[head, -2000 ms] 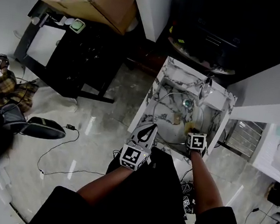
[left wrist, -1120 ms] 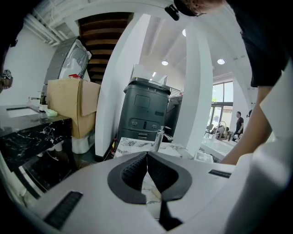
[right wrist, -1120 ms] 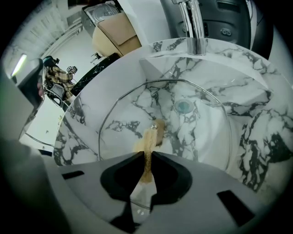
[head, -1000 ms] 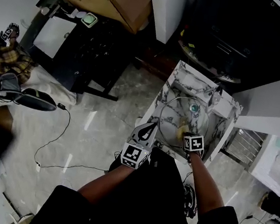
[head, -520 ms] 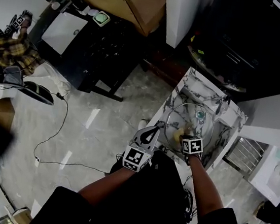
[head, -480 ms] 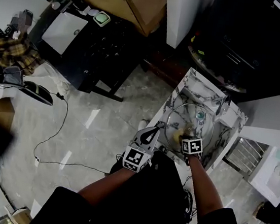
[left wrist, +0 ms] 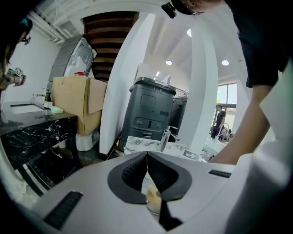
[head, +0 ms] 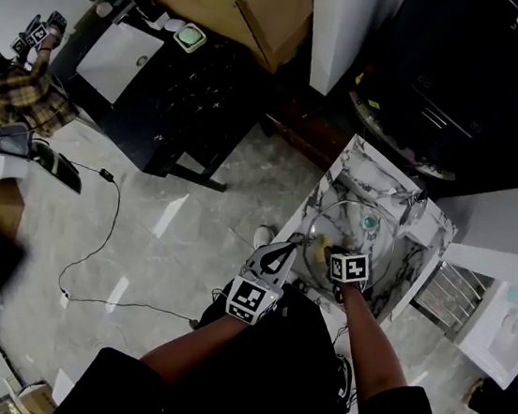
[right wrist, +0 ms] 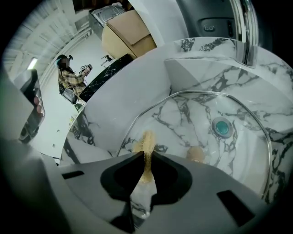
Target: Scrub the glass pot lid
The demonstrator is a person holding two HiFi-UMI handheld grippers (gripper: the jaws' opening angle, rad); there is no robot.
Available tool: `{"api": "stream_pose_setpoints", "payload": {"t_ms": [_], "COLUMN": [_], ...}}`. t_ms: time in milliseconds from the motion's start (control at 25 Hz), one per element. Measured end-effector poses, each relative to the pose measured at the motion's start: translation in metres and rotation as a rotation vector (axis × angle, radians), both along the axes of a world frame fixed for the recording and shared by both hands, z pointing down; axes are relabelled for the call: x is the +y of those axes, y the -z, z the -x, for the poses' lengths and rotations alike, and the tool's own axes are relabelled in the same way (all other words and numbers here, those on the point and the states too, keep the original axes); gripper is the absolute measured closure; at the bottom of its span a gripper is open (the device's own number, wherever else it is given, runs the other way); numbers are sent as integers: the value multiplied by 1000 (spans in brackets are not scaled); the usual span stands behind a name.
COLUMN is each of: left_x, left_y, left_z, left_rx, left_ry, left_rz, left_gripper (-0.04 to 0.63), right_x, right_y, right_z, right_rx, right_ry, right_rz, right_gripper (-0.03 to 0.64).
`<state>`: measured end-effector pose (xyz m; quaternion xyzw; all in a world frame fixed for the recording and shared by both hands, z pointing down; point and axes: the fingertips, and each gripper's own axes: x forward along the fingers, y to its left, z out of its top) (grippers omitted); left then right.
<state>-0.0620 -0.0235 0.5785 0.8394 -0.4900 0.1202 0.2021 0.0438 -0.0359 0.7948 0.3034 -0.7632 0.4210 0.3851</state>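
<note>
The glass pot lid [head: 376, 250] lies in the marble sink [head: 358, 172], its metal rim forming a circle. In the right gripper view the lid [right wrist: 192, 119] fills the basin, with a teal round piece [right wrist: 222, 127] near its middle. My right gripper [right wrist: 146, 157] is shut on a yellowish scrubber [right wrist: 147, 148] that presses on the lid's near left part. In the head view the right gripper [head: 333, 252] is at the lid's near edge. My left gripper [head: 284, 249] hovers at the sink's near left corner, its jaws shut with nothing between them [left wrist: 146, 154].
A chrome faucet [right wrist: 245, 27] stands at the sink's far side. A cardboard box [head: 239, 0] sits on a black marble table [head: 163, 75] to the left. A person in a plaid shirt [head: 10, 83] is at the far left. A grey bin [left wrist: 151, 109] stands behind the sink.
The right gripper has slid the scrubber leftward over the lid, from its near right to its near left. The left gripper has stayed by the sink's corner. The head camera has shifted.
</note>
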Motion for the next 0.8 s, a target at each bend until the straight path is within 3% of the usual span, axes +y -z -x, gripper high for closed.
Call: {"api": "stream_pose_setpoints", "payload": {"t_ms": [440, 800], "left_x": [-18, -32], "left_y": [10, 6], "left_z": [4, -6], "left_rx": [-27, 6], "left_ry": [-22, -66], "left_rz": [-10, 1], "left_gripper": [580, 580], "right_x": [-32, -57], "right_y": [1, 5], "right_z": [14, 8], "right_rx": [2, -23], "right_ry": [-36, -77], "right_rz": [-19, -99], "right_gripper": [560, 560]}}
